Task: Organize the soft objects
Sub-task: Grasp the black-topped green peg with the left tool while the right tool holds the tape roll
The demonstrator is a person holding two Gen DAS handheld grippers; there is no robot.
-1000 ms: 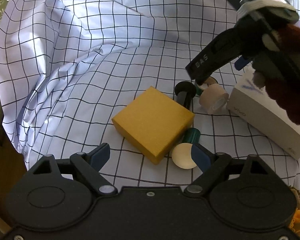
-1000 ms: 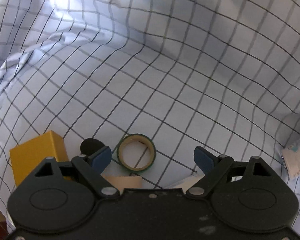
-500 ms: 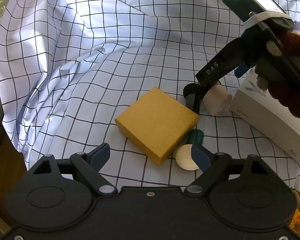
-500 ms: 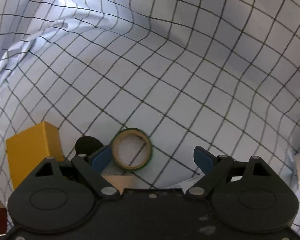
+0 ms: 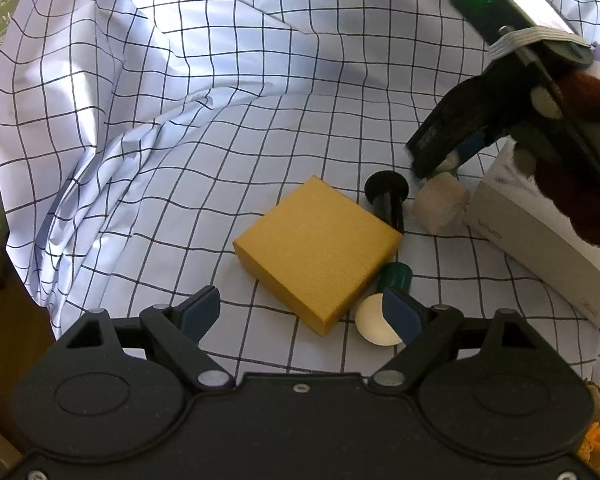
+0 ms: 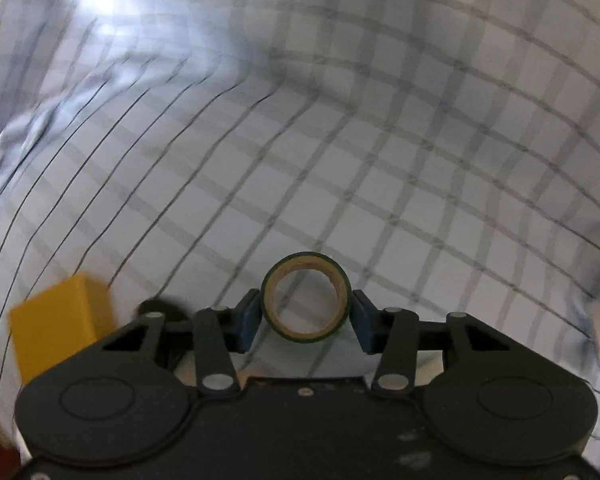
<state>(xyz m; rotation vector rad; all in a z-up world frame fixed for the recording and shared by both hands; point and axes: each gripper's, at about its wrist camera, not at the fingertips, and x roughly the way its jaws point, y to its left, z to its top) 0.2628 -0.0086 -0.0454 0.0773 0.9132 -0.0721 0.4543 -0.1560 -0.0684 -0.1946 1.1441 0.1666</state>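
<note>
The right gripper (image 6: 305, 316) has just been closing, and its blue pads now press both sides of the green tape roll (image 6: 305, 298), which sits upright between them with its open core facing the camera, above the checked cloth (image 6: 340, 160). The left gripper (image 5: 302, 306) stands wide apart and empty, its right pad just in front of a cream-ended green cylinder (image 5: 380, 314) beside the yellow block (image 5: 318, 250). Farther off lie a black spool (image 5: 387, 196), a beige roll (image 5: 440, 206) and a closed white box (image 5: 540, 248); its contents cannot be seen.

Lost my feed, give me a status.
Right gripper just closed on green tape roll. Left gripper open, empty, over yellow block. Nothing blocking.
</note>
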